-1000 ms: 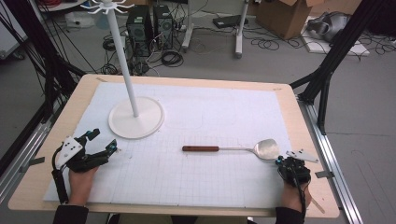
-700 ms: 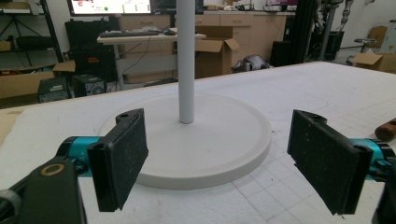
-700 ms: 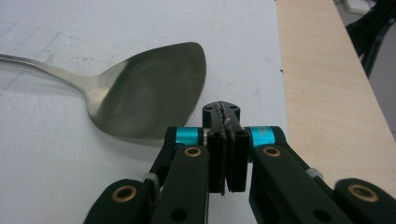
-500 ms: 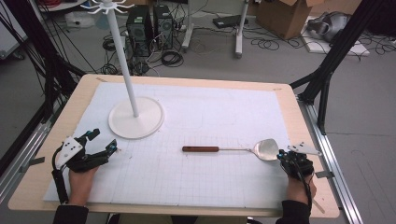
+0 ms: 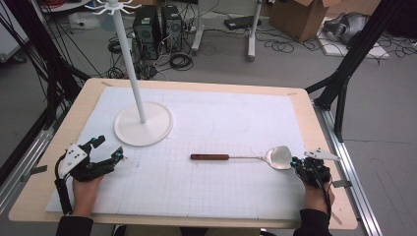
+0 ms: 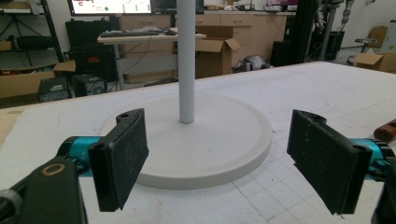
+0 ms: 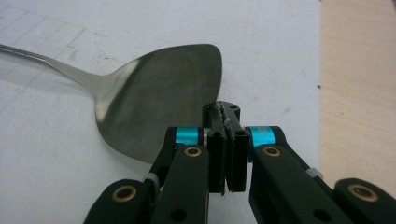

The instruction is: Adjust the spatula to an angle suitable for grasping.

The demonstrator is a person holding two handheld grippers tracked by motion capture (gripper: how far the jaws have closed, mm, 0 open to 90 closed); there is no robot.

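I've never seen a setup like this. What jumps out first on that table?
A tall white stand with a round base rises at the far left of the white mat. A metal spatula with a wooden handle lies flat near the middle, blade toward the right. The right tool sits shut beside that blade, and the left tool rests wide open, facing the stand.

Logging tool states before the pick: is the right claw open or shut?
Shut. In the right gripper view the right claw has its black jaws pressed together, empty, at the metal spatula's blade.
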